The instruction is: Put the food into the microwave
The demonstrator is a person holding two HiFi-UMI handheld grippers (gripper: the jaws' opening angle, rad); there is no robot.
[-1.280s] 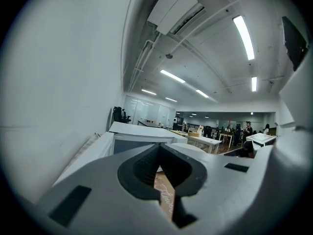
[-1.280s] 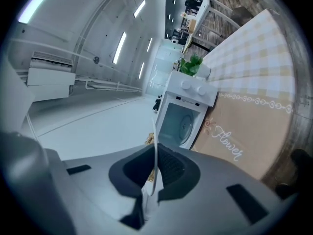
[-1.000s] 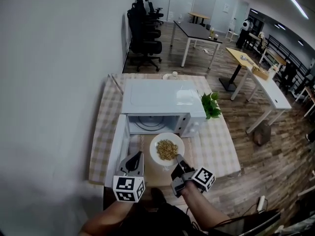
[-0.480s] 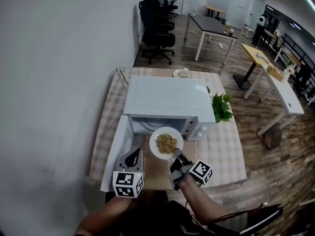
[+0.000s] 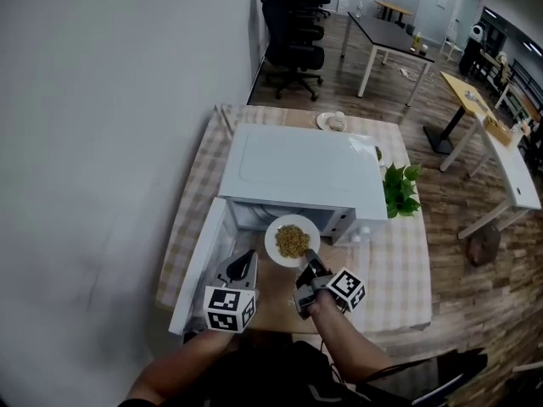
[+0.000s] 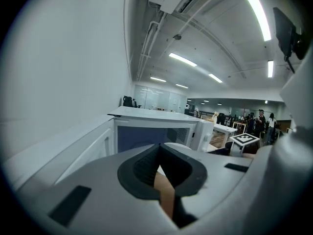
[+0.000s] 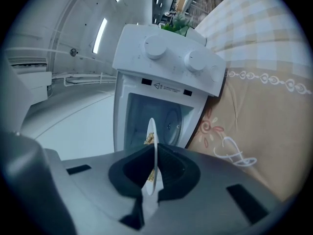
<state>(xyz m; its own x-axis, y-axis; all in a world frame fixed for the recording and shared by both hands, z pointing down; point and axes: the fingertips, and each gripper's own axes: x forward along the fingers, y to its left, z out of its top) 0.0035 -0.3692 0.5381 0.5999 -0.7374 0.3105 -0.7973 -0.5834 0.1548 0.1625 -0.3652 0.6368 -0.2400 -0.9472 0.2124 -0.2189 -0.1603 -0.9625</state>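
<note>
Right fingers: are clamping on the near rim of the plate, which is showing edge-on between them.
Left fingers: are pressing together at their tips and gripping nothing.
Right gripper: is holding the plate out roughly level, away from the person.
Left gripper: is hovering just left of the right gripper, apart from the plate and above the brown mat.
Food: is lying in a tan heap in the middle of the plate.
Plate: is hanging clear of the mat in front of the microwave, with its far rim at the mouth of the open cavity. Whether it is crossing the sill I cannot tell.
Door: is standing swung wide open at the left of the cavity, beside the left gripper.
Microwave: is sitting white and boxy on the desk, showing two round knobs on its front panel in the right gripper view.
Desk: is carrying a checked cloth under the microwave and the mat.
Plant: is standing green and leafy just beside the microwave's right side.
Dish: is sitting behind the microwave, near the desk's far edge.
Chairs: are crowding together, black, by the wall beyond the desk.
Far desks: are standing well apart on the wooden floor.
</note>
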